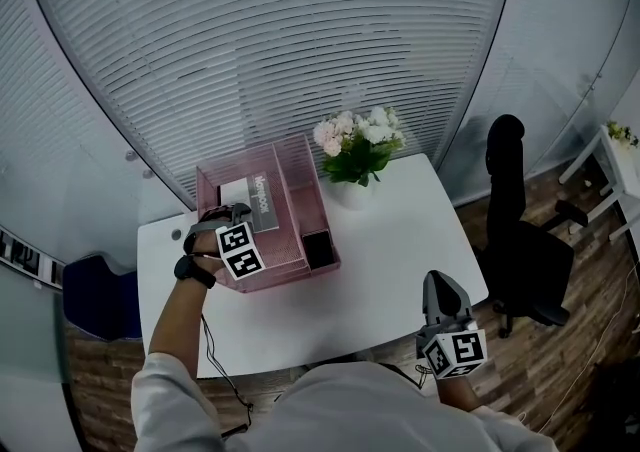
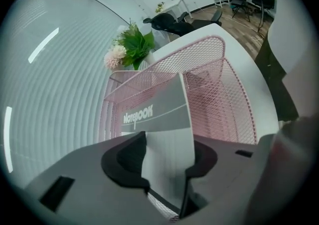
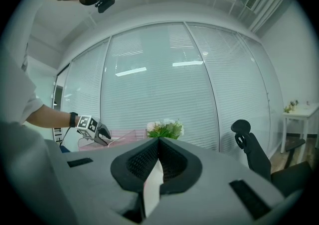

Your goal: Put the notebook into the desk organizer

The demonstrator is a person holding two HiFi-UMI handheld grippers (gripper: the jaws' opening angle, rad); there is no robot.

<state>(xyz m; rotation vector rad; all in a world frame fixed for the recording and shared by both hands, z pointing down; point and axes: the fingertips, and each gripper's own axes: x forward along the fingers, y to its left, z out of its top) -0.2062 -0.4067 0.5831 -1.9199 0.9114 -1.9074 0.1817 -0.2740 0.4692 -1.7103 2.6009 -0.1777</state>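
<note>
- On the left fingers (image 2: 124, 159), we find them standing apart with the notebook (image 2: 159, 114) between them. The pads appear to lie beside it rather than press on it, though its near end is hidden behind them, so we hedge on contact.
- We find the left gripper (image 1: 232, 212) over the left end of the desk organizer (image 1: 285, 268), reaching into its wide mesh compartment.
- We find the notebook inside that wide compartment, tilted, with its title face showing.
- We judge the placing done; the step in hand is the release and withdrawal.
- We recommend holding the fingers wide and drawing the gripper straight back along its own line, so that neither pad drags the cover or catches the mesh.
- We also recommend checking that the notebook has settled before moving off.
- We note a risk: a sideways exit could shift the light organizer or pull the notebook out with it.
- On the right gripper (image 1: 438, 282), we find its fingers together with nothing gripped as far as we can see. It is held at the near edge of the counter (image 1: 380, 240), well apart from the organizer, and we see no part for it in this step.
</note>
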